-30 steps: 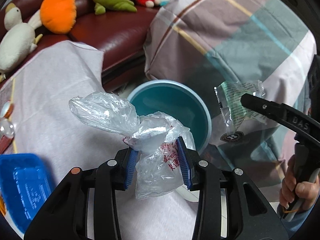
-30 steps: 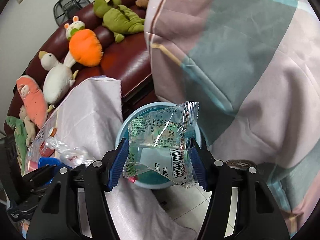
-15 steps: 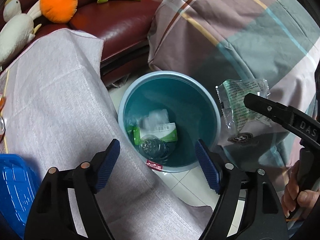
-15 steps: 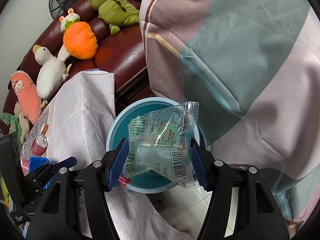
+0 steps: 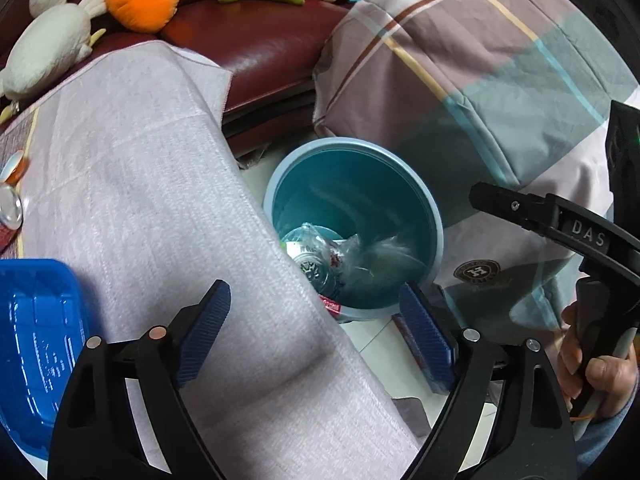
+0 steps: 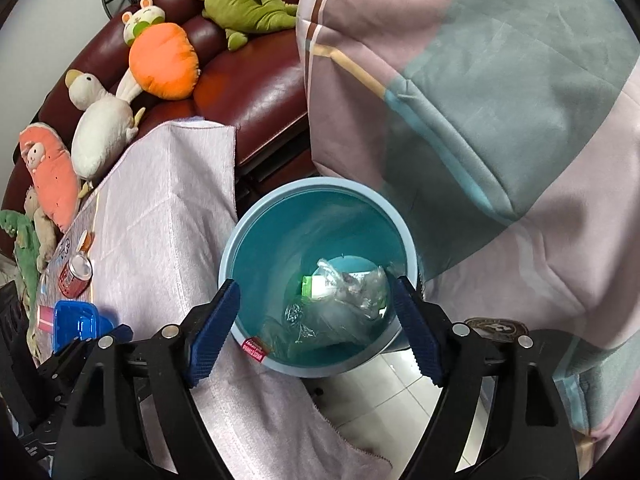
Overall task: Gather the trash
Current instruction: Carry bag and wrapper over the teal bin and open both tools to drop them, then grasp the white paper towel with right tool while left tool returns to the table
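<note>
A light blue bin (image 5: 436, 224) (image 6: 240, 240) stands on the floor between the table and a plaid quilt. Inside it lie a crumpled clear plastic bag (image 5: 320, 256), a clear snack wrapper (image 6: 356, 288) and a green-and-white carton (image 6: 314, 285). My left gripper (image 5: 316, 336) hangs over the table's edge beside the bin, its jaws opening with nothing between them. My right gripper (image 6: 314, 332) is above the bin's near rim, jaws also opening and empty. One of the right gripper's fingers (image 5: 516, 206) shows in the left wrist view, with a hand (image 5: 592, 364) on its handle.
A pale cloth (image 5: 140, 184) covers the table, which bears a blue tray (image 5: 36, 332) and a red can (image 6: 76, 276). Behind it a dark red sofa (image 6: 256, 80) holds several plush toys. The plaid quilt (image 6: 480, 100) presses against the bin's far right side.
Both grippers have opened. The plastic bag left my left gripper and the snack wrapper left my right gripper; both now lie in the bin. Both views shifted closer to the bin.
</note>
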